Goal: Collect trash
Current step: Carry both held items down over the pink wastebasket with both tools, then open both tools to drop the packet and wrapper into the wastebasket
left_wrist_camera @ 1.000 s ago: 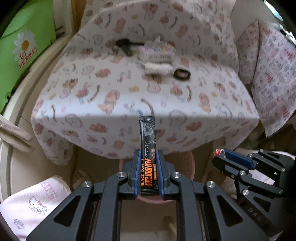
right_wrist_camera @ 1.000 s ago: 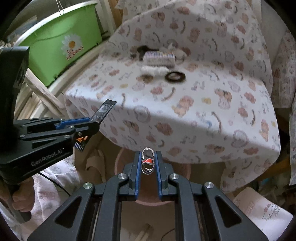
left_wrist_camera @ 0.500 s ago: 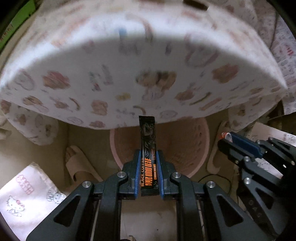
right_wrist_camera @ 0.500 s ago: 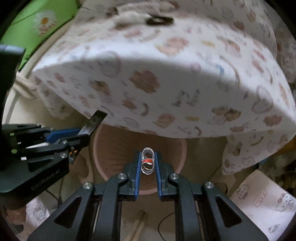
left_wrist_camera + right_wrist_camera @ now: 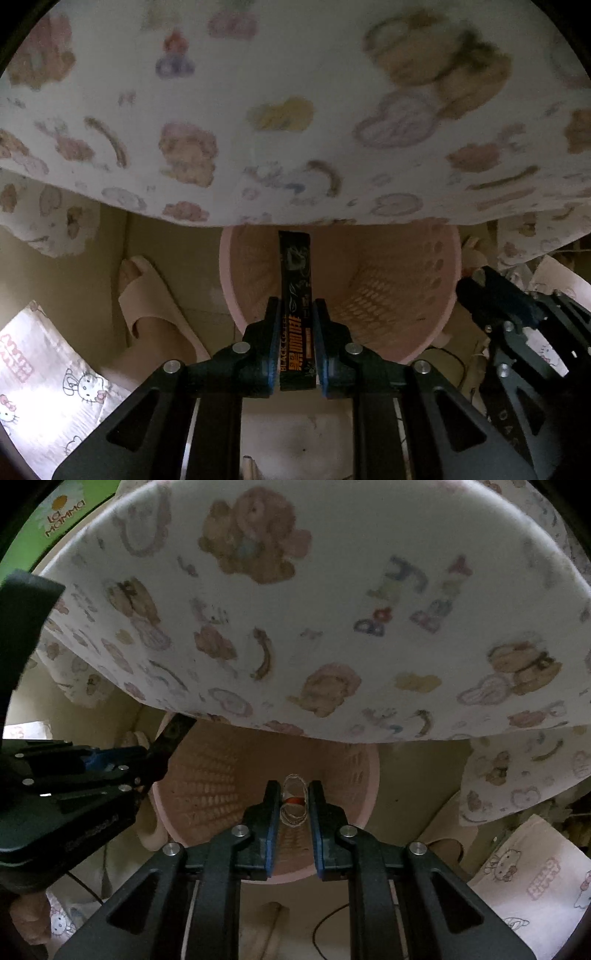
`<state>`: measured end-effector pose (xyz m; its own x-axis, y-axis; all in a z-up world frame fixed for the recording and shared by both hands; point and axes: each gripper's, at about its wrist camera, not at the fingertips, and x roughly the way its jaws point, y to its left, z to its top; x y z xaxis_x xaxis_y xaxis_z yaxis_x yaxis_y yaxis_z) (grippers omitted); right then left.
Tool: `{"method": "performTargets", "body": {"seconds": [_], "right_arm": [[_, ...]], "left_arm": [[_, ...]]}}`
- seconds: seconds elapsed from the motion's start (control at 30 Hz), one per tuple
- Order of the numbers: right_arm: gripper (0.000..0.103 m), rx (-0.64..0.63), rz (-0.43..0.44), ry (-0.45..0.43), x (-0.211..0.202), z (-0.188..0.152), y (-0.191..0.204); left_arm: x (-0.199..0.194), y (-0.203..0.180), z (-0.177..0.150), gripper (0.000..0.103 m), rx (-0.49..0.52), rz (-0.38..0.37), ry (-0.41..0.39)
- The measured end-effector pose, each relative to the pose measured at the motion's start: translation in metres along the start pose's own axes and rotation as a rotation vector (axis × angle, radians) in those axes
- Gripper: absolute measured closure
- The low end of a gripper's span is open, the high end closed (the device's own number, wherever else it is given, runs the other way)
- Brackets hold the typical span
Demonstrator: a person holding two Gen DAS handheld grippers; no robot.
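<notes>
My left gripper (image 5: 295, 314) is shut on a black coffee sachet (image 5: 295, 280) that stands upright over the open mouth of a pink perforated trash basket (image 5: 388, 295). My right gripper (image 5: 293, 794) is shut on a small crumpled clear wrapper with a red spot (image 5: 293, 805), held over the same basket (image 5: 221, 794). The left gripper (image 5: 147, 760) with its sachet (image 5: 173, 734) shows at the left of the right wrist view. The right gripper (image 5: 476, 288) shows at the right of the left wrist view.
A table's patterned cloth edge (image 5: 295, 110) hangs just above the basket and fills the upper half of both views (image 5: 295, 609). A beige slipper (image 5: 155, 306) lies on the floor left of the basket. Hello Kitty cloths (image 5: 48, 380) (image 5: 535, 878) lie on the floor.
Both grippers have dropped from above the tabletop to below its edge and moved in over the pink basket. Each still holds its piece of trash.
</notes>
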<state>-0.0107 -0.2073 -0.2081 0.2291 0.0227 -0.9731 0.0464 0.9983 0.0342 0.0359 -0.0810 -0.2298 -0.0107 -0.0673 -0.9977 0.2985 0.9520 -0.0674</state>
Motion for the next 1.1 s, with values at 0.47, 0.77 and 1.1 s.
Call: {"method": "performTargets", "body": {"seconds": [0.47,0.77,1.1], "right_arm": [[0.053,0.043,-0.011,0.003,-0.007,0.004,-0.005],[0.049,0.078,-0.007,-0.055,-0.031,0.008,-0.012],[0.043,0.058,-0.018,-0.271,-0.100,0.011,-0.005]], "left_arm": [[0.002,0.015,-0.003,0.058,-0.037,0.044,0.038],[-0.057,0.022,0.002,0.052,-0.036,0.051,-0.131],[-0.129,0.034,-0.010,0.044,-0.027,0.069,-0.367]]}}
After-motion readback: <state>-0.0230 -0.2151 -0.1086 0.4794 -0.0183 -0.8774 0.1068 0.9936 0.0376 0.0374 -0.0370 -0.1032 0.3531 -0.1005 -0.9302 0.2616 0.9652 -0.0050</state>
